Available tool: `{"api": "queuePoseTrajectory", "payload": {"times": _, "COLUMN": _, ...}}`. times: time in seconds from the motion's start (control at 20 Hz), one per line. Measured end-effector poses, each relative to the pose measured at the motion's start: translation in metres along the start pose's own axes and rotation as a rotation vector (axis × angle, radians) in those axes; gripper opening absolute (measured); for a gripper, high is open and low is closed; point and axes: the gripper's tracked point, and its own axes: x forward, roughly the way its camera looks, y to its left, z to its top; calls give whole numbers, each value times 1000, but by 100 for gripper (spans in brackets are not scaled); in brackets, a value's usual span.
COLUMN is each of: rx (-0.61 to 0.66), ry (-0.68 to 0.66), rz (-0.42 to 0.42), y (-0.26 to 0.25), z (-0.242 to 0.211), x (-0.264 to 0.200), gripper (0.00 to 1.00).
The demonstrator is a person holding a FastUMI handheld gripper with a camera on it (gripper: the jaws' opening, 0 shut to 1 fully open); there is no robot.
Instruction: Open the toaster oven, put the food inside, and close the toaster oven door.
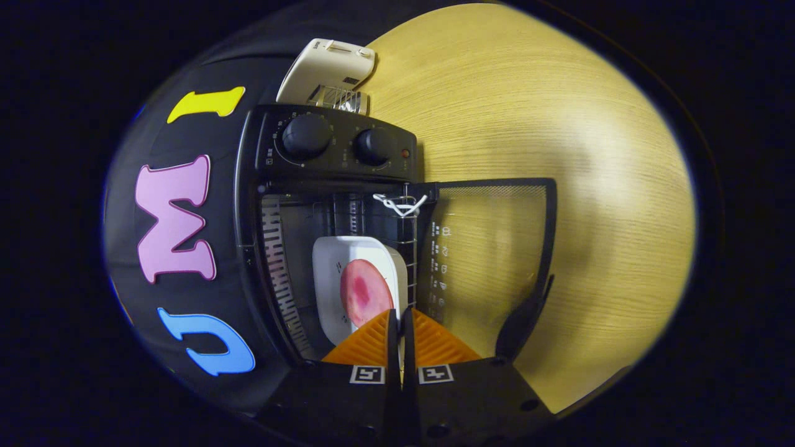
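Observation:
The black toaster oven (338,146) stands with its glass door (490,248) swung fully open and lying flat over the table. Inside the cavity sits a white plate (335,261) carrying a round pink slice of food (365,292), resting on the wire rack (407,248). My gripper (399,313) is at the oven mouth, and its orange fingers (366,344) are closed to a thin slit on the plate's near rim. The food lies just beyond the fingertips. The door's dark handle (522,316) curves along its outer edge, beside my right finger.
A cream-coloured appliance (326,68) with a metal grille stands behind the oven. The light wooden table (559,124) stretches out past the open door. Two round knobs (307,136) sit on the oven's control panel.

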Motion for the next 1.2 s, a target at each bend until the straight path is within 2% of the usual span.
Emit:
{"api": "queuePoseTrajectory", "payload": {"times": 0.3, "rx": 38, "ry": -69, "rz": 2, "y": 16, "z": 3, "x": 32, "gripper": 5}}
{"api": "queuePoseTrajectory", "payload": {"times": 0.55, "rx": 66, "ry": -85, "rz": 57, "y": 25, "z": 8, "x": 44, "gripper": 5}}
{"api": "queuePoseTrajectory", "payload": {"times": 0.75, "rx": 61, "ry": -48, "rz": 110, "y": 32, "z": 4, "x": 41, "gripper": 14}}
{"api": "queuePoseTrajectory", "payload": {"times": 0.8, "rx": 53, "ry": -40, "rz": 124, "y": 34, "z": 4, "x": 37, "gripper": 31}}
{"api": "queuePoseTrajectory", "payload": {"times": 0.85, "rx": 45, "ry": -31, "rz": 133, "y": 35, "z": 4, "x": 33, "gripper": 41}}
{"api": "queuePoseTrajectory", "payload": {"times": 0.9, "rx": 38, "ry": -25, "rz": 142, "y": 36, "z": 1, "x": 29, "gripper": 57}}
{"api": "queuePoseTrajectory", "payload": {"times": 0.95, "rx": 27, "ry": -11, "rz": 131, "y": 34, "z": -2, "x": 22, "gripper": 63}}
{"api": "queuePoseTrajectory", "payload": {"times": 1.0, "rx": 15, "ry": 4, "rz": 125, "y": 33, "z": -5, "x": 18, "gripper": 76}}
{"api": "queuePoseTrajectory", "payload": {"times": 1.05, "rx": 5, "ry": 17, "rz": 123, "y": 31, "z": -8, "x": 13, "gripper": 80}}
{"api": "queuePoseTrajectory", "payload": {"times": 1.1, "rx": -15, "ry": 33, "rz": 105, "y": 27, "z": -11, "x": 7, "gripper": 89}}
{"api": "queuePoseTrajectory", "payload": {"times": 1.2, "rx": -51, "ry": 72, "rz": 122, "y": 28, "z": -22, "x": -11, "gripper": 99}}
